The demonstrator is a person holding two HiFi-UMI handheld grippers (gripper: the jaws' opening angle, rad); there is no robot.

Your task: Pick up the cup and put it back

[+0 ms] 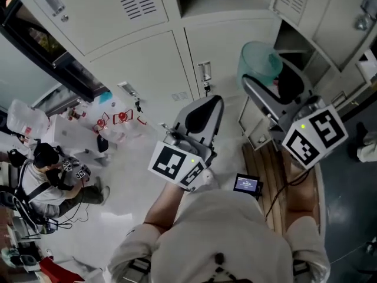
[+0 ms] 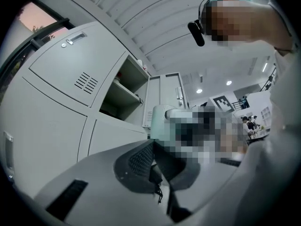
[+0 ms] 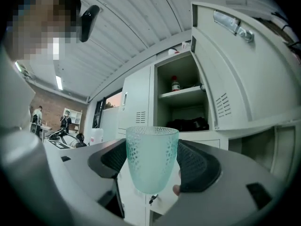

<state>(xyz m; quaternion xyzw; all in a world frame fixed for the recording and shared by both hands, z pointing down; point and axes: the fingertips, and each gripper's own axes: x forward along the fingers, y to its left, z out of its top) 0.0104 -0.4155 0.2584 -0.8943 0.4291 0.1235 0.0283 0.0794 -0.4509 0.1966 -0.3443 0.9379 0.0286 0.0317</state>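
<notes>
In the head view, the right tool (image 1: 266,81) is holding the pale green, pebbled plastic cup (image 1: 258,61) near the grey metal lockers (image 1: 147,63). In the left gripper view, the left tool (image 2: 157,164) is showing jaws together, empty. In the right gripper view, the jaws are clamping the cup's sides, its long axis running across them, and the open locker shelf (image 3: 181,92) is lying straight ahead, slightly above.

The cup (image 3: 151,161) is pale sea-green and see-through, with a pattern of small dimples on its upper part. The right claw (image 3: 155,163) is light grey, its pads (image 3: 195,166) black with fine mesh. Its marker cube (image 1: 315,135) shows black squares on white. The lockers (image 1: 135,69) are pale grey.
</notes>
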